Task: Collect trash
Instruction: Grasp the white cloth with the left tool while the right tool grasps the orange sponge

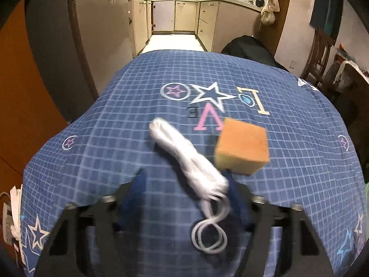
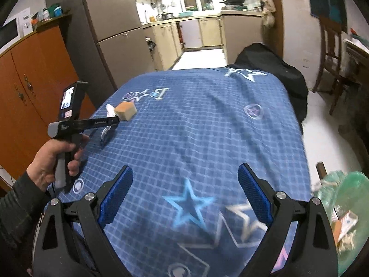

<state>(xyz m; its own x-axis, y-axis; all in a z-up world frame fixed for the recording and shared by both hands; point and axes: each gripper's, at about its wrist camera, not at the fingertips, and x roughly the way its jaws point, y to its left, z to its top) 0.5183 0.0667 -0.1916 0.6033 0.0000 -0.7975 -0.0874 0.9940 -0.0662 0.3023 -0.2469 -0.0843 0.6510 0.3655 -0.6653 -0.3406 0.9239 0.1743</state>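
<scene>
White cord (image 1: 184,157) hangs from the left gripper (image 1: 184,184) beside an orange sponge (image 1: 242,147); right gripper (image 2: 185,198) is open, empty.

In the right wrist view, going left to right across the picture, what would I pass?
Orange wooden cabinet → hand gripping the black left gripper → orange-yellow sponge block → blue checked star-print tablecloth → black bag behind the table → green plastic trash bag.

Blue star-print tablecloth (image 2: 207,127), orange cabinet (image 2: 27,80), grey fridge (image 2: 110,27), wooden chair (image 2: 332,53)
</scene>
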